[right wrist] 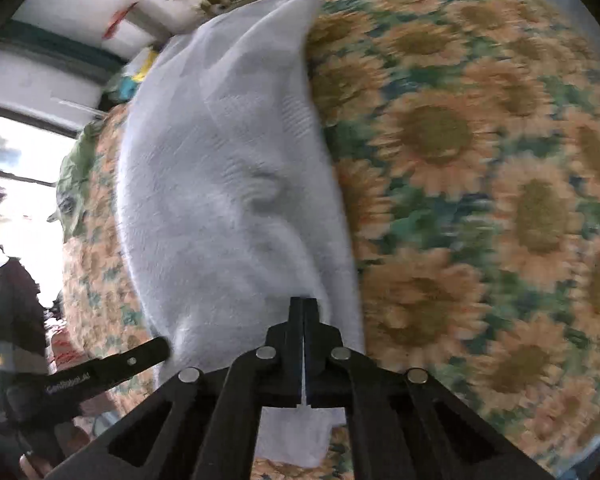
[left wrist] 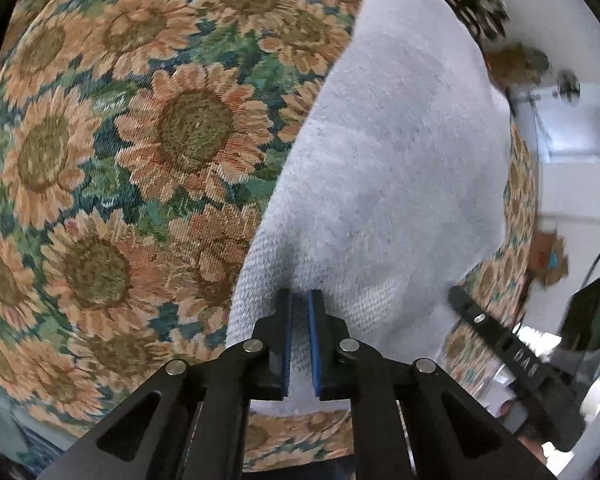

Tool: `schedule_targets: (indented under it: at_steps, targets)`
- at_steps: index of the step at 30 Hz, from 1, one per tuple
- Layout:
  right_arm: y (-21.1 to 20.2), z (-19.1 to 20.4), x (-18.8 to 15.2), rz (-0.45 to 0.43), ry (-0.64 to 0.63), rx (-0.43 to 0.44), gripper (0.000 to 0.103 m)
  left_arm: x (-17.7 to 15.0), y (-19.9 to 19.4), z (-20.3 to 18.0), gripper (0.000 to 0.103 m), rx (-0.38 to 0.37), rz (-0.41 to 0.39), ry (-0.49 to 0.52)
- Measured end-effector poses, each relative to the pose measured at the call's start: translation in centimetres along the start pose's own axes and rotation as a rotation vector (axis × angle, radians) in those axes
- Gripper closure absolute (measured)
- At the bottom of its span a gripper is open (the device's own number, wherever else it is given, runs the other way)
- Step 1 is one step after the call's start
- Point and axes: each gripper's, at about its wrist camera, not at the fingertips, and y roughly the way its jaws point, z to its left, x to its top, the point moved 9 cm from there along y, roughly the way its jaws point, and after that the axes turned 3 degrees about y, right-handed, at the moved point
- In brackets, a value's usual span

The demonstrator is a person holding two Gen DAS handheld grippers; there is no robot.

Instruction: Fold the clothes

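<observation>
Both claws pinch the near edge of the white garment (left wrist: 388, 184) on the sunflower-print table (left wrist: 112, 148): left claw (left wrist: 300, 300), right claw (right wrist: 303, 304). Only the right view shows partly legible white lettering on the left claw's arm, and a person (right wrist: 12, 300) at far left.

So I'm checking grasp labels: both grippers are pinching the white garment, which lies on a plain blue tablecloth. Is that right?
Not quite. The left gripper and right gripper are both shut on the white garment, but the cloth under it is not plain blue: it is a sunflower-print cloth, orange flowers on green. Both wrist views show it.
</observation>
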Motion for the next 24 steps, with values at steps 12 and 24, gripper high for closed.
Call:
schedule_targets:
  at_steps: [12, 24]
  targets:
    - [2.1, 1.2, -5.9, 0.102, 0.017, 0.111, 0.060, -0.9, 3.0, -1.1, 0.093, -0.053, 0.053, 0.065]
    - [-2.3, 6.5, -5.4, -0.026, -0.003, 0.180, 0.047, 0.4, 2.1, 5.2, 0.029, -0.173, 0.016, -0.235]
